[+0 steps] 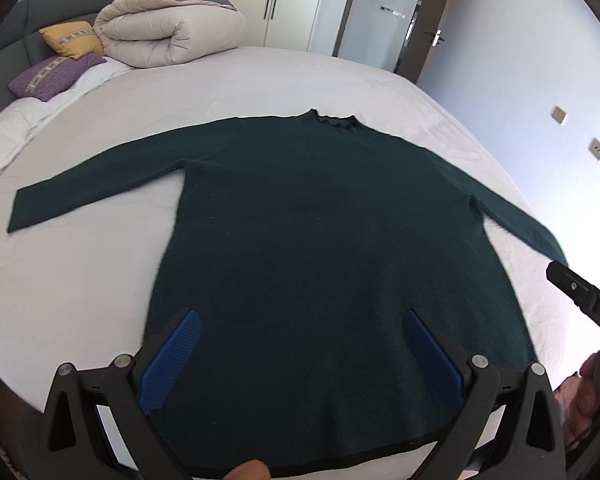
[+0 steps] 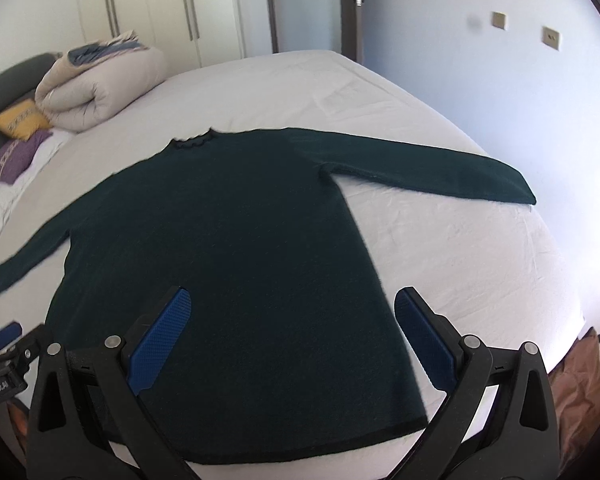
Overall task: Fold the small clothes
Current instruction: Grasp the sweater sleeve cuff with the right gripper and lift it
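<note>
We see a dark green knit sweater (image 1: 320,240) flat on the white bed (image 1: 260,80). Both our grippers, left (image 1: 304,354) and right (image 2: 292,334), hover spread, seemingly above its hem

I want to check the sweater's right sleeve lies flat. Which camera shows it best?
The right wrist view: the right sleeve lies stretched out whole, cuff included. In the left wrist view the same sleeve runs to the frame's edge, foreshortened.

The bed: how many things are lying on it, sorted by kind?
Sweater, dark green, spread flat: 1
Rolled duvet, beige: 1
Cushions, one yellow and one purple: 2
Total: 4
</note>
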Tool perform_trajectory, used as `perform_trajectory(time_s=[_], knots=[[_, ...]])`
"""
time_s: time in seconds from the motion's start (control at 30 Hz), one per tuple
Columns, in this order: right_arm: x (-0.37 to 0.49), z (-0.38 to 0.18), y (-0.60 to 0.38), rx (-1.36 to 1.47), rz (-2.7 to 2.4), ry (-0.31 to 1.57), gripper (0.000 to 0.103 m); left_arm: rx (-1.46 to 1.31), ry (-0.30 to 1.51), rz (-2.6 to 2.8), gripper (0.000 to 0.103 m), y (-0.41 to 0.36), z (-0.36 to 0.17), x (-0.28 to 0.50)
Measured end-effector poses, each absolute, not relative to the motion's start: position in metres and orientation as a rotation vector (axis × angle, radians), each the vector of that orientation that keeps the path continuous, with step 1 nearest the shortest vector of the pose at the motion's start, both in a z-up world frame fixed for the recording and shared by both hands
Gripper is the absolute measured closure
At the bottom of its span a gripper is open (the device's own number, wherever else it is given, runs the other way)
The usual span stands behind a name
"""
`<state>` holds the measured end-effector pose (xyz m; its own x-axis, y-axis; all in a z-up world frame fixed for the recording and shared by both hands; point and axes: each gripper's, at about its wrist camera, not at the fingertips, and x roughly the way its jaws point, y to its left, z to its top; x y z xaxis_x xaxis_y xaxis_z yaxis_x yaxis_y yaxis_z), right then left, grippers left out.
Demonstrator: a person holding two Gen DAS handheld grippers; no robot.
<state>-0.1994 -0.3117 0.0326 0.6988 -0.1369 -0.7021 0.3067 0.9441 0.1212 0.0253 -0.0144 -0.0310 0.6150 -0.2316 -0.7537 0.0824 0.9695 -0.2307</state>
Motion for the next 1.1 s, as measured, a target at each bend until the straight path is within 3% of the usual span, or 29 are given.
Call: perform_trajectory(time_s=[0.17, 0.37, 0.5, 0.63, 0.73, 0.8, 0.87, 1.03, 1.1], knots=[[-0.202, 0.021, -0.439, 0.544, -0.313, 0.628, 0.0, -0.157, 0.999, -0.167, 0.0, -0.034, -0.046, 0.048], [-0.199, -0.039, -0.597, 1.007, -0.372, 0.541, 0.0, -0.206, 1.029, -0.155, 0.0, -0.039, -0.057, 0.083], [-0.187, -0.08, -0.661, 1.201, -0.386, 0.546, 0.001, -0.307, 1.067, -0.232, 0.0, -0.042, -0.067, 0.11], [-0.17, -0.084, -0.687, 1.253, -0.365, 0.475, 0.001, -0.392, 1.045, -0.305, 0.002, -0.048, -0.068, 0.133], [-0.154, -0.094, -0.708, 1.318, -0.364, 0.441, 0.016, -0.382, 1.036, -0.349, 0.009, -0.059, -0.065, 0.15], [-0.145, -0.102, -0.717, 1.349, -0.367, 0.432, 0.034, -0.37, 1.026, -0.379, 0.009, -0.066, -0.062, 0.159], [-0.136, -0.107, -0.725, 1.362, -0.372, 0.424, 0.044, -0.357, 1.019, -0.397, 0.009, -0.072, -0.061, 0.167], [-0.127, -0.12, -0.737, 1.437, -0.372, 0.351, 0.058, -0.344, 1.013, -0.425, 0.009, -0.078, -0.061, 0.181], [-0.122, -0.126, -0.734, 1.438, -0.387, 0.362, 0.075, -0.349, 1.012, -0.43, 0.009, -0.078, -0.063, 0.187]])
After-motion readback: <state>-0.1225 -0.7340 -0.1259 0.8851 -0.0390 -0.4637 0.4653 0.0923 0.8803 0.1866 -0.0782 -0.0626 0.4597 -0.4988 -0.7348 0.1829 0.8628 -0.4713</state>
